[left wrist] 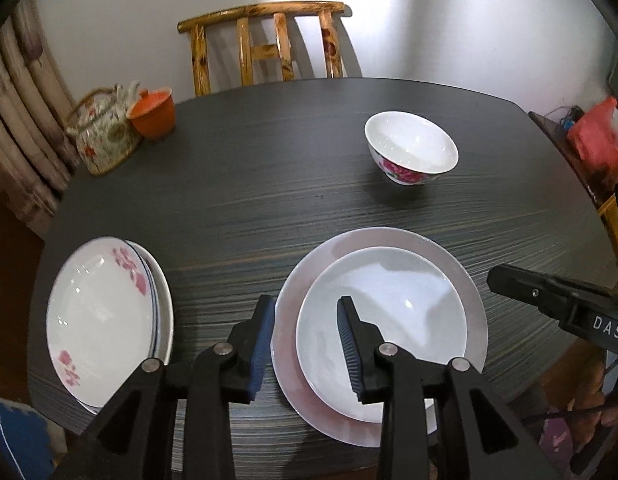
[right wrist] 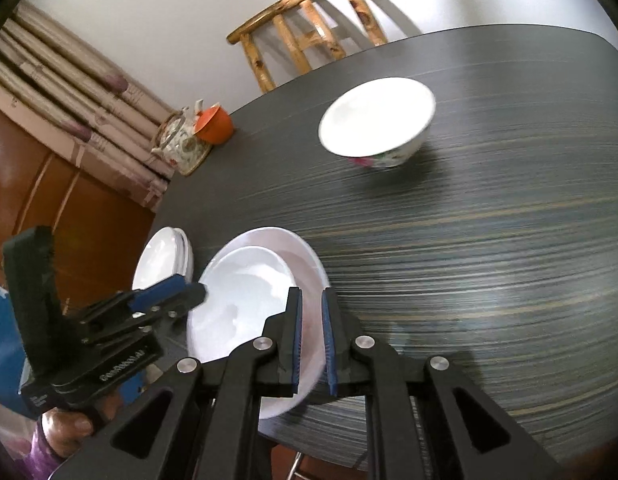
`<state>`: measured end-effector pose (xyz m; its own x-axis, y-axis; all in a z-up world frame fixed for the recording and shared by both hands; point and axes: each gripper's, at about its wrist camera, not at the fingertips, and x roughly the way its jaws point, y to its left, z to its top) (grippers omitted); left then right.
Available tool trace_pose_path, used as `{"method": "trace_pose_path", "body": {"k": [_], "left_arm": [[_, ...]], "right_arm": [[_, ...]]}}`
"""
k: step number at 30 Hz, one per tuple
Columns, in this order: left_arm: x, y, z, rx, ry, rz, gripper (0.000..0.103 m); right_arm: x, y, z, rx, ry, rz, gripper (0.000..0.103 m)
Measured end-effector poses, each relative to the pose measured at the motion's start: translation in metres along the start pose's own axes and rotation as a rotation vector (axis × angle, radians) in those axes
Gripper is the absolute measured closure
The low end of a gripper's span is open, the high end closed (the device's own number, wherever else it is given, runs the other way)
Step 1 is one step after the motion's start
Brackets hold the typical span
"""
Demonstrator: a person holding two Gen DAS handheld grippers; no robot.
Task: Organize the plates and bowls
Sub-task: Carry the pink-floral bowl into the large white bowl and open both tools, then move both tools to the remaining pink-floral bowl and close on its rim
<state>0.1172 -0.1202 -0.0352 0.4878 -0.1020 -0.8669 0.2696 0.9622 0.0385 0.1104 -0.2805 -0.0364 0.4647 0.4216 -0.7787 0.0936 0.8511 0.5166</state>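
A small white plate (left wrist: 389,312) lies on a larger pinkish-white plate (left wrist: 389,238) at the near edge of the dark table (left wrist: 269,184). My left gripper (left wrist: 305,308) hangs open over the stack's left rim, nothing between its pads. In the right wrist view my right gripper (right wrist: 311,294) stands over the large plate's (right wrist: 305,256) right rim. A narrow gap shows between its pads, and they do not press on the rim. A white bowl with pink flowers (left wrist: 411,148) stands farther back. Two stacked floral plates (left wrist: 101,312) lie at the left.
A floral teapot (left wrist: 105,136) and an orange cup (left wrist: 153,114) sit at the table's far left corner. A wooden chair (left wrist: 265,44) stands behind the table, a red bag (left wrist: 597,140) to the right. A hand (right wrist: 65,428) holds the left gripper.
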Motion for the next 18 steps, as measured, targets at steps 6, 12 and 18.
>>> {"method": "trace_pose_path", "body": {"k": [6, 12, 18], "left_arm": [[-0.004, -0.007, 0.001, 0.026, -0.017, 0.025, 0.070], [-0.008, -0.015, 0.004, 0.049, -0.028, 0.047, 0.069], [-0.009, -0.023, 0.009, 0.076, -0.033, 0.070, 0.069]], "right_arm": [[-0.008, -0.023, -0.010, 0.030, -0.036, -0.049, 0.080], [-0.011, -0.043, -0.018, 0.062, -0.042, -0.073, 0.080], [-0.012, -0.050, -0.023, 0.032, -0.079, -0.149, 0.071]]}}
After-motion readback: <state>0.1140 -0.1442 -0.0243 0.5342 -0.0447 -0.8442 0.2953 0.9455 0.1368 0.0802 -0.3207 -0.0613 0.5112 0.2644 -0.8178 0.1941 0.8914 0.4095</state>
